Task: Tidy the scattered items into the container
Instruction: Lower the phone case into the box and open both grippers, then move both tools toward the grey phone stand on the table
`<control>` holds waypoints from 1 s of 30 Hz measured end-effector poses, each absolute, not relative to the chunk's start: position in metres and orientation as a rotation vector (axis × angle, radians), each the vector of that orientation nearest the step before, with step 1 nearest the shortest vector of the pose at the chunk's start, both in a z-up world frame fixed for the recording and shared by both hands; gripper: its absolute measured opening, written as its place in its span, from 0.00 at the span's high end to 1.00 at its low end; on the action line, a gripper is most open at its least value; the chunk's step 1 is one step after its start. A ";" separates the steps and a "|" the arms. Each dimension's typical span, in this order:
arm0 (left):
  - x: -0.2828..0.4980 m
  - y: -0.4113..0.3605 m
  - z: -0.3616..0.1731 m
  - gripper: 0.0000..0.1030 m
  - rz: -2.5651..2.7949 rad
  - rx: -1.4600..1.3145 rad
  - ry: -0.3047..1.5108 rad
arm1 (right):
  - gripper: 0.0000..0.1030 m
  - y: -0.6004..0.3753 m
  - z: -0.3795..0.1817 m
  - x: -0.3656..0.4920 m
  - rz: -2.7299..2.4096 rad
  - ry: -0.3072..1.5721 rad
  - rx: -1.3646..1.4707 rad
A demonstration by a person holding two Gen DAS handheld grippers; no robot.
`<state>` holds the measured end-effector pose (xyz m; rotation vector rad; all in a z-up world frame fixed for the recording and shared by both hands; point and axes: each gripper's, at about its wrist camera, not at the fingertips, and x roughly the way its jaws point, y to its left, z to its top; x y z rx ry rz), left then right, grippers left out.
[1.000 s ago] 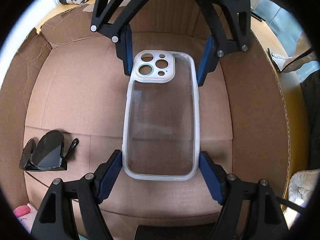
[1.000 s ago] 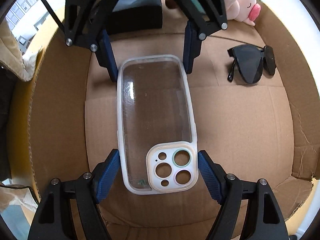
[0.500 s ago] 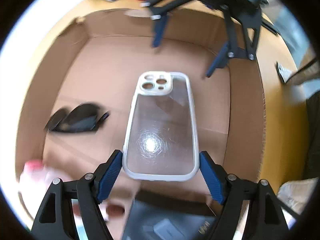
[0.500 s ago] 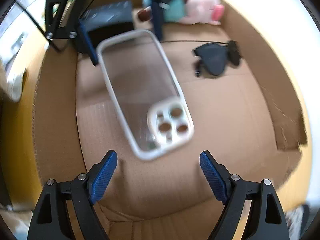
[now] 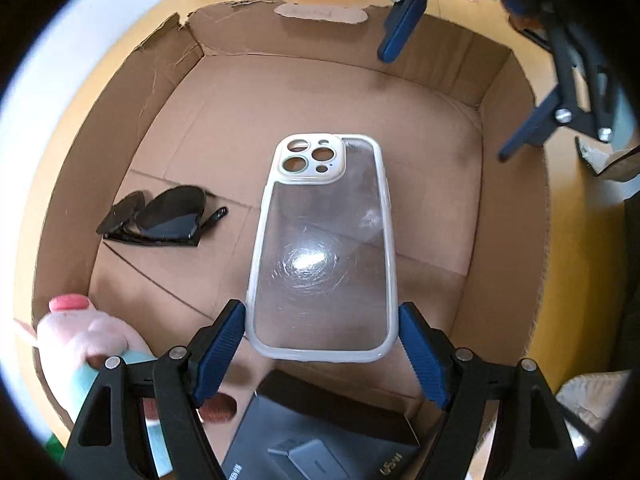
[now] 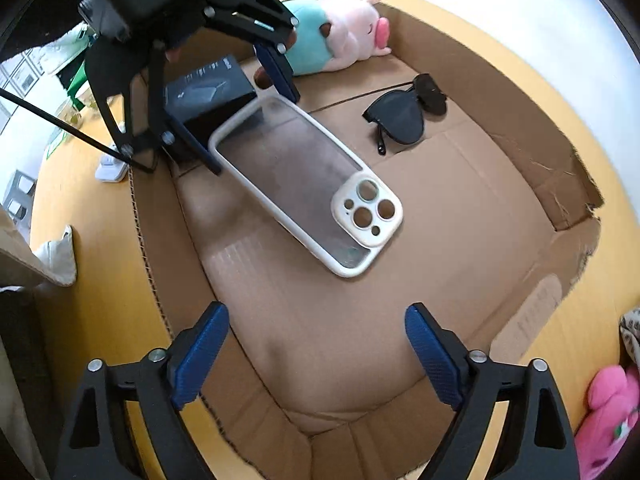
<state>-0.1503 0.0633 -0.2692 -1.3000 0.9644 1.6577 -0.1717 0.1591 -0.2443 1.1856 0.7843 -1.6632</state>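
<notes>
A clear phone case [image 5: 322, 240] with a white rim hangs tilted over the floor of the open cardboard box [image 5: 120, 120]. My left gripper [image 5: 322, 332] is shut on its plain end, one blue pad on each long edge. The right wrist view shows the same grip from the other side, with the left gripper [image 6: 244, 116] on the case [image 6: 304, 184] and the camera end free. My right gripper [image 6: 316, 320] is off the case, its jaws opening with nothing between them. It hovers over the box's near wall. From the left wrist view, the right gripper [image 5: 452, 92] is at the far right corner.
Inside the box lie folded black sunglasses [image 5: 160, 220], a pink and teal plush pig [image 6: 340, 40] and a dark flat carton [image 6: 208, 88]. The box sits on a yellow table [image 6: 80, 320]. Outside it lie a bright pink plush [image 6: 608, 412] and pale fabric [image 6: 56, 256].
The right gripper let go of the case's camera end, spread wider, rolled and drew back to the box wall. The left gripper rose a little with the case still in it.
</notes>
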 end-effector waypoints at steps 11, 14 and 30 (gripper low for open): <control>-0.148 0.065 -0.250 0.21 1.793 -1.350 0.844 | 0.05 0.166 -0.237 -0.173 -1.768 0.632 1.278; -0.144 0.031 -0.234 0.21 1.906 -1.435 0.719 | 0.04 0.170 -0.235 -0.169 -1.814 0.549 1.315; -0.032 -0.087 -0.125 0.21 2.568 -1.666 -0.114 | 0.00 0.191 -0.158 -0.127 -2.279 0.096 1.446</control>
